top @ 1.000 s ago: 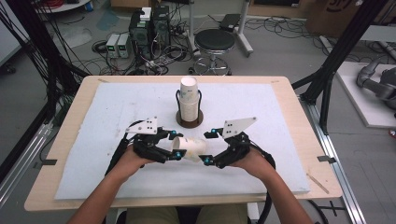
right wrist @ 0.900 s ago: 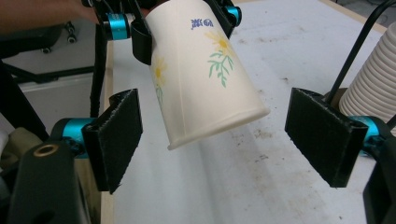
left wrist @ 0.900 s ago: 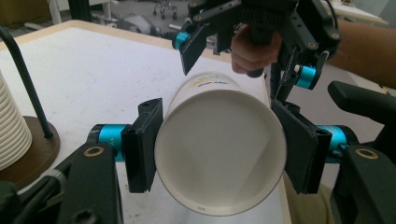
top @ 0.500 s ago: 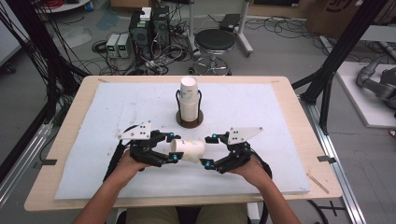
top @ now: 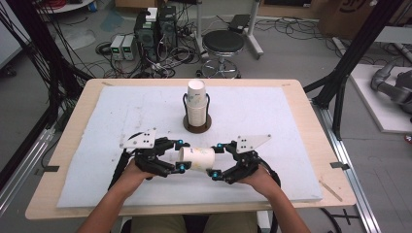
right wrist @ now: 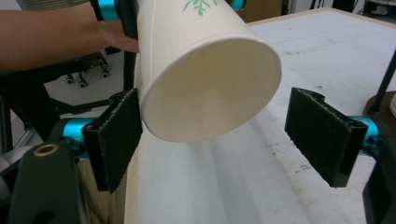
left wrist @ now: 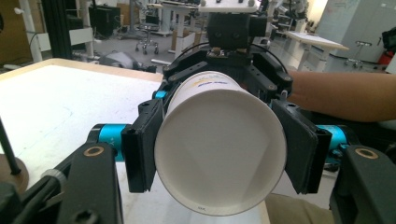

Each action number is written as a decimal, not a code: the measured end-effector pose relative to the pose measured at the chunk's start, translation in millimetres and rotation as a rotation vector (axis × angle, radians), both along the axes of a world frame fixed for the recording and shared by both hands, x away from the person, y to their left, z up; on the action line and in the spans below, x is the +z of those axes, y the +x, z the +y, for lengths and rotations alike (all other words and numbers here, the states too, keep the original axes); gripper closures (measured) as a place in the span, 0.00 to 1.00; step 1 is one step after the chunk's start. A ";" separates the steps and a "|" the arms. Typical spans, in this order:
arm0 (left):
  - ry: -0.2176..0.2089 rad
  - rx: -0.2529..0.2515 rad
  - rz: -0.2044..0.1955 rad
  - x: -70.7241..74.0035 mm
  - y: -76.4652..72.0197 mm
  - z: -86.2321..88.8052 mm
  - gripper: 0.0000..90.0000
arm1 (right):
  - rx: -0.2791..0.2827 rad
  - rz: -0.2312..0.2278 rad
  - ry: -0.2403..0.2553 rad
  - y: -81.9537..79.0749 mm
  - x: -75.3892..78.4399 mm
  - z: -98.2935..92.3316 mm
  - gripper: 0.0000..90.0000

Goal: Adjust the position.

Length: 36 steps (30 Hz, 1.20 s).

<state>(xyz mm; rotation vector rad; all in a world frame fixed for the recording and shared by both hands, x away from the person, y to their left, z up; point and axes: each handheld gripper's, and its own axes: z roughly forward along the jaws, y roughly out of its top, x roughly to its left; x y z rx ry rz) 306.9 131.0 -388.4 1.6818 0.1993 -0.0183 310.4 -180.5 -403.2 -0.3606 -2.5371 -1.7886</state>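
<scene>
The left gripper (top: 179, 155) clamps a light, thin-walled, easily crushed paper cup (top: 197, 158) sideways above the surface (top: 291, 126), while the right gripper (top: 217, 159) stands wide open around its mouth, best gripped gently across the stiffer rim.

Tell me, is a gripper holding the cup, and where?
Yes. The left gripper clamps the cup near its base; the right gripper stands open.

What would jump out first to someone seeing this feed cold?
A white paper cup held on its side above the near middle of the table, clamped by the left gripper, with the right gripper open around its other end. Behind it, a stack of cups stands upright in a dark holder.
</scene>
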 end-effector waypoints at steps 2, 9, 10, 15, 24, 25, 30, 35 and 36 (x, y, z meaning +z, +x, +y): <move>0.000 -0.008 -0.003 0.3 -0.8 -0.7 0.41 | 0.008 0.000 -0.003 -0.7 -0.6 1.6 0.22; -0.026 -0.026 -0.006 1.0 -2.0 -1.5 0.41 | 0.055 -0.002 0.034 -0.8 -1.7 3.8 0.29; -0.026 -0.027 -0.005 1.0 -1.8 -1.1 0.41 | 0.056 0.001 0.038 -1.4 -1.7 3.8 0.29; -0.040 -0.023 0.007 0.0 -1.1 -0.8 0.41 | 0.058 -0.003 0.065 -0.3 -2.3 2.5 0.31; -0.035 -0.016 0.021 -2.2 -2.1 -2.4 0.41 | 0.058 0.007 0.095 1.3 0.9 -3.9 0.37; -0.031 -0.016 0.020 -2.5 -2.0 -2.9 0.41 | 0.059 0.009 0.094 1.3 1.1 -4.3 0.37; -0.004 -0.001 0.026 -2.4 -3.4 -3.7 0.41 | 0.059 0.006 0.076 1.4 3.3 -4.7 0.38; 0.109 0.093 0.060 -2.0 -6.6 -5.8 0.14 | 0.048 0.000 0.033 1.8 7.4 -6.4 0.38; 0.117 0.093 0.059 -1.8 -7.1 -5.3 0.14 | 0.045 -0.001 0.022 2.1 8.2 -7.2 0.38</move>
